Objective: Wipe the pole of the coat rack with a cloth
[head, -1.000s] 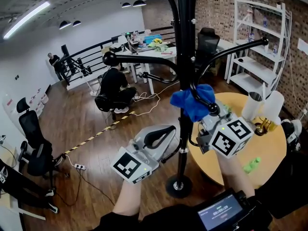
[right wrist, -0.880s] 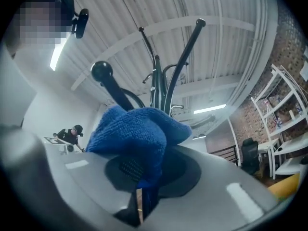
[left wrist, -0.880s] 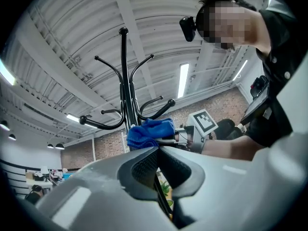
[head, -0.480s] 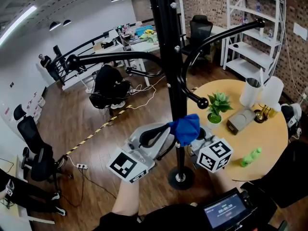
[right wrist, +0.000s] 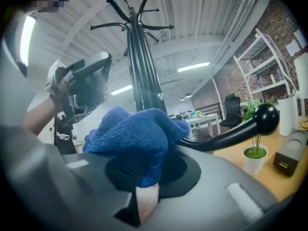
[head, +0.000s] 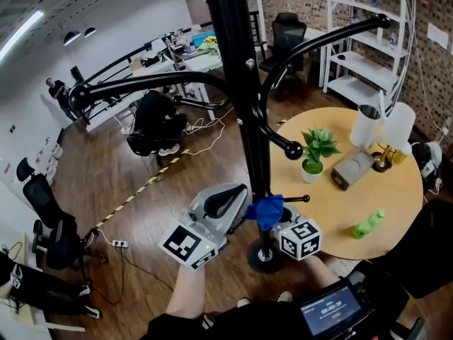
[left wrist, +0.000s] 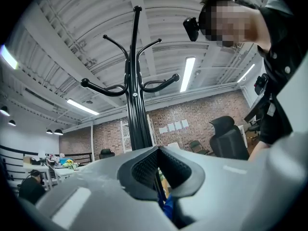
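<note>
Right gripper (right wrist: 144, 174): clamped on a blue cloth (right wrist: 132, 136), a thick wad bulging up over the pads.
Left gripper (left wrist: 155, 154): pads pressed together at the tips, only a thin slit below them, gripping nothing.
Cloth on the rack: pressed against the black pole (head: 241, 83) of the coat rack, low down, not far above the round base (head: 265, 258); held from the pole's right side.
Left gripper's place: just left of the pole at about the cloth's height, tips near the pole; contact not clear.
In the way: a short black peg (head: 294, 199) jutting right from the pole, just beside the cloth; a curved hook arm (head: 294, 149) with a ball end higher up.
Table: round wooden table (head: 368, 197) right of the rack, close to the base.
On the table: a potted plant (head: 313, 151), a grey box (head: 352, 168), a green bottle (head: 368, 224), two white cylinders (head: 367, 127).
Background: a white shelf unit (head: 368, 41) against a brick wall, a seated person (head: 152, 119) by the desks.
</note>
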Available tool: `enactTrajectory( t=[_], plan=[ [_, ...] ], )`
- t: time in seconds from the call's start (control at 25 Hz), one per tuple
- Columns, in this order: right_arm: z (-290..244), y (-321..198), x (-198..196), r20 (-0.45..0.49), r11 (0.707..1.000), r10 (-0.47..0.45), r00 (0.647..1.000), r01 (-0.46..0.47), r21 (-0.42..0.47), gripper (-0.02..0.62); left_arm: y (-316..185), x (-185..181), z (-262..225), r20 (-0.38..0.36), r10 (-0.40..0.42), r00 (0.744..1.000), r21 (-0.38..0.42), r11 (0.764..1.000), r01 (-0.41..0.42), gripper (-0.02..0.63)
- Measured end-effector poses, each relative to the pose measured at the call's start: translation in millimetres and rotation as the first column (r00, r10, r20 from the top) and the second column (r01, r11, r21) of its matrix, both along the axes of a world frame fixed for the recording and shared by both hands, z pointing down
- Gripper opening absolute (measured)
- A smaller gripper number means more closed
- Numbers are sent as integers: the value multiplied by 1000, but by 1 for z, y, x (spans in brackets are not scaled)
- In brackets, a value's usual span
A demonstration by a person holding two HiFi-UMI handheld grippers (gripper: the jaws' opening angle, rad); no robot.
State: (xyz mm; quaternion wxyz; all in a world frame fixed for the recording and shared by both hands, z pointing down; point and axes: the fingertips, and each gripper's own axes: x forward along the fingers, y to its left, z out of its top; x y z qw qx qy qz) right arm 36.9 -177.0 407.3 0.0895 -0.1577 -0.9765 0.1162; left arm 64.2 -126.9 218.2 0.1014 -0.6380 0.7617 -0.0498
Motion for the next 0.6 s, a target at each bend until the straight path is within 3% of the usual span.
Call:
enactTrajectory(
  t=[0.12,0.32,0.6],
  plan=[
    [-9,-3,0,-2,1000,9,1000,-9,-4,55,-1,2,4,-8,4,1000,-10,1000,-4,5],
    [-78,-5,-2,100,1000,8,995,-11,30,55,0,1,-5,15,-15,1000,26,1000,15,5],
    [-235,-10,3,373,999,-25,928,16,28,55,-3,8,-26,47,7,999,51,999,-9,5]
  ],
)
